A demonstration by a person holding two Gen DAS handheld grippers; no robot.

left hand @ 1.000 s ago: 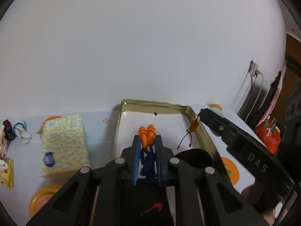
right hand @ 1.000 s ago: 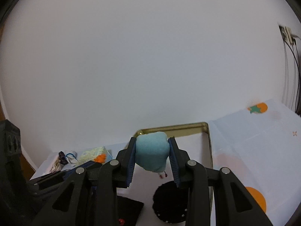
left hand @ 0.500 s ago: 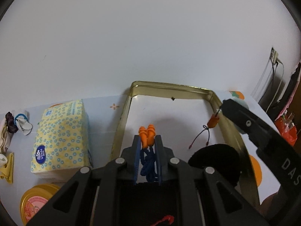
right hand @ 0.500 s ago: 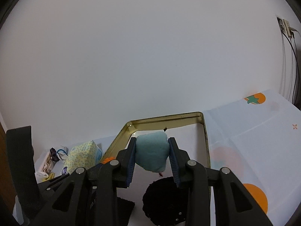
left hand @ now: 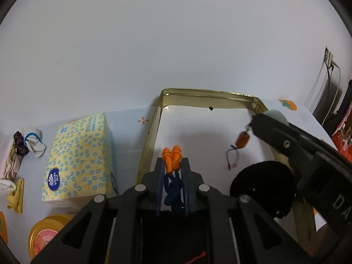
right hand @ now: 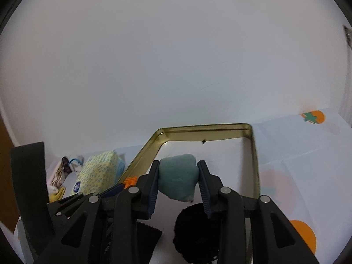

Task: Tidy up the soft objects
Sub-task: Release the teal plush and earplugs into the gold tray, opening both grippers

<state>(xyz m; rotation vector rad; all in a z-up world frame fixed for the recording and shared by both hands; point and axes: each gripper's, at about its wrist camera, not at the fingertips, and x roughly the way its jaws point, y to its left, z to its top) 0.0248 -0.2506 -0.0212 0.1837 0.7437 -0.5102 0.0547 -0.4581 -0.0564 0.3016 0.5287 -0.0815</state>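
Note:
My left gripper (left hand: pixel 172 167) is shut on orange earplugs (left hand: pixel 172 157) with a dark blue cord (left hand: pixel 173 192), held over the near left part of a gold tin tray (left hand: pixel 151 132). My right gripper (right hand: pixel 177 177) is shut on a light blue soft pouch (right hand: pixel 177 180) above the same tray (right hand: pixel 255 162). In the left wrist view the right gripper (left hand: pixel 266 121) reaches in from the right, and an orange tag on a thin cord (left hand: pixel 242 139) hangs from the pouch. A black round soft item (left hand: pixel 263 188) and a black cloth (right hand: pixel 147 234) lie in the tray.
A yellow tissue pack (left hand: pixel 80 158) lies left of the tray. Hair ties and small cloths (left hand: pixel 24 144) sit at the far left. A round gold tin (left hand: pixel 45 235) is at the near left. Cables hang on the wall (left hand: pixel 327 85) at the right.
Both grippers moved forward and left over the tray with their loads still held. The right gripper now sits farther in over the tray's far right.

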